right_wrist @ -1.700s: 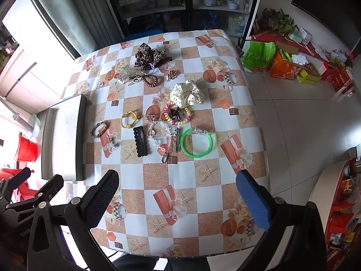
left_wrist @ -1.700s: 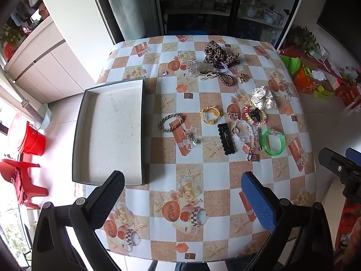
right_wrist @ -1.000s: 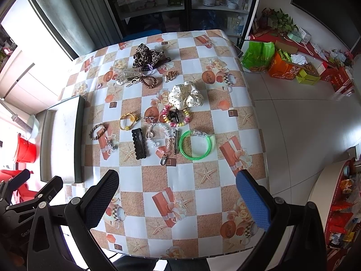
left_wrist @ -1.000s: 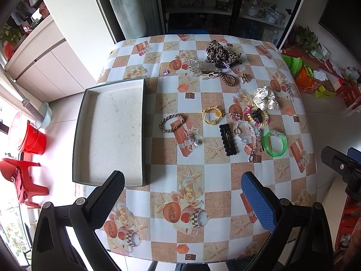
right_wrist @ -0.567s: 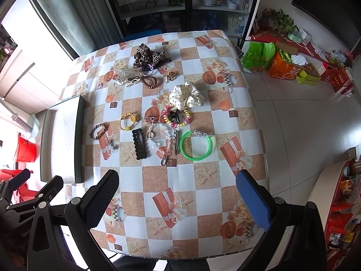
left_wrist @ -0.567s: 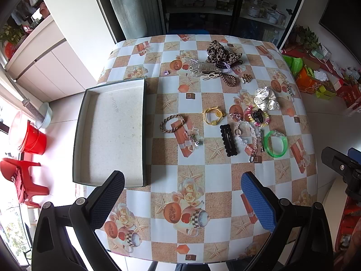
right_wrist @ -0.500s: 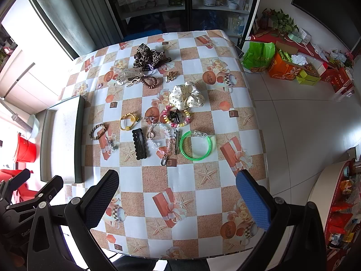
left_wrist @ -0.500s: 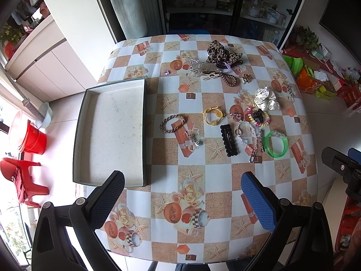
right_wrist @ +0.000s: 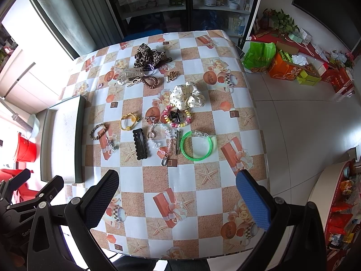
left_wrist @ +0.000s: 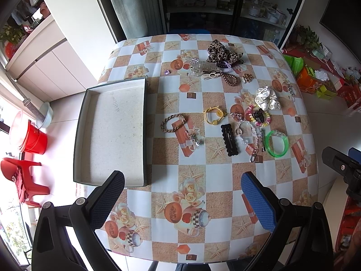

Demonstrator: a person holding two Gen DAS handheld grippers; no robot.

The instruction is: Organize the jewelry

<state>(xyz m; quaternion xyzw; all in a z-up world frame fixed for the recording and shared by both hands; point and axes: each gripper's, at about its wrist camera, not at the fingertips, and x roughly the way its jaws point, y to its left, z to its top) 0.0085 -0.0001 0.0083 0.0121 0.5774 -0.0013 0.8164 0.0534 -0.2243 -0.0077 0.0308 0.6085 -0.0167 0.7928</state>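
Shallow grey tray lying empty at the table's left edge, braided bracelet, yellow bangle, black hair clip and green bangle flat mid-table, leopard scrunchie near the far edge

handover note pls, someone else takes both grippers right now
Left gripper: open, holding nothing, above the near table edge.
Right gripper: open, holding nothing, likewise.
Tray: at the table's left, nothing in it.
Jewelry all on the cloth: braided bracelet, yellow bracelet, black clip, green bangle, scrunchies further back.
Done: nothing.
Left: everything, probably into the tray.
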